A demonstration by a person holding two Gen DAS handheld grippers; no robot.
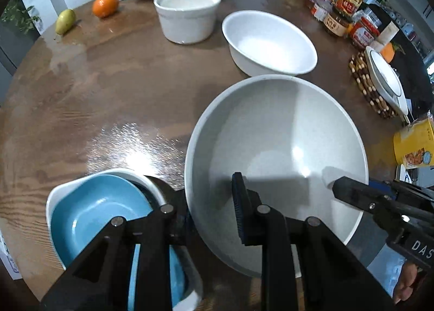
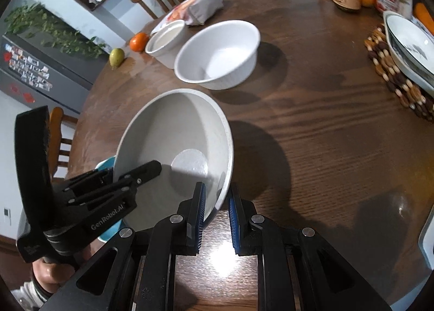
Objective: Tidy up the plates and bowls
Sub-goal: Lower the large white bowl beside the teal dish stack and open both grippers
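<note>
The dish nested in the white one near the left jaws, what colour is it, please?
Blue dish, clearest in the left wrist view.

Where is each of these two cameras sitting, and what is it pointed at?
Left wrist: on the left gripper, looking steeply down at the grey bowl it grips; the right gripper shows too.
Right wrist: on the right gripper, gripping that bowl's opposite rim; the left gripper and a hand show.
Shared: the bowl, white bowl, wooden table.

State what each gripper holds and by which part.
Both hold the large grey bowl by its rim: the left gripper on the near-left edge, the right gripper on the opposite edge, one pad inside, one outside.
</note>
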